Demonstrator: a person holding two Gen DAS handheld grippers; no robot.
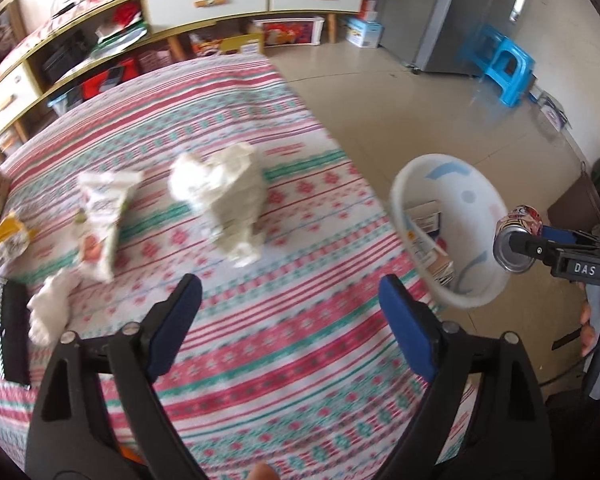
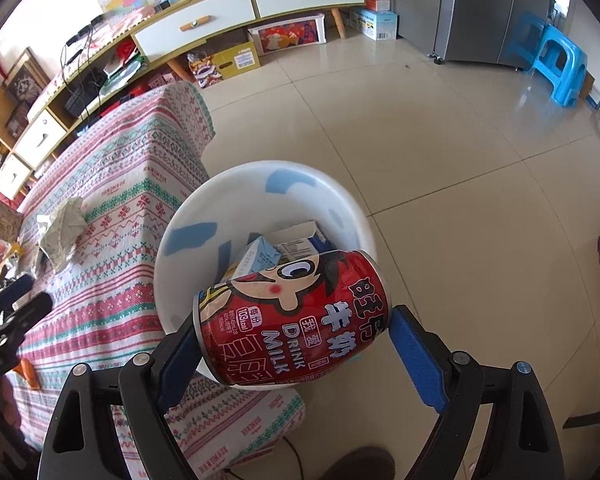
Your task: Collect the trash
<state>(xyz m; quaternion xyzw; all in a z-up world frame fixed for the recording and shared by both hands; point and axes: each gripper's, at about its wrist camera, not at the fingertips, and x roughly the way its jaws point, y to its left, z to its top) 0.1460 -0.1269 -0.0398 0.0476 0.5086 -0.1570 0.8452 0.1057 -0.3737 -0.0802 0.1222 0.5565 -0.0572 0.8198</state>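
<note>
Release the red milk can (image 2: 294, 316) only once it hangs fully over the white bin (image 2: 260, 184) beside the counter (image 2: 112, 200) (cartons already lie inside). The right gripper (image 2: 296, 344) clamps the can end to end. The left gripper (image 1: 288, 320) stands wide, empty, above the striped cloth, facing a crumpled tissue (image 1: 224, 196) and a snack wrapper (image 1: 102, 216). Beige floor tiles surround them.

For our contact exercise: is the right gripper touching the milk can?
Touching: right wrist view shows pads of the right gripper pressing the milk can.
</note>
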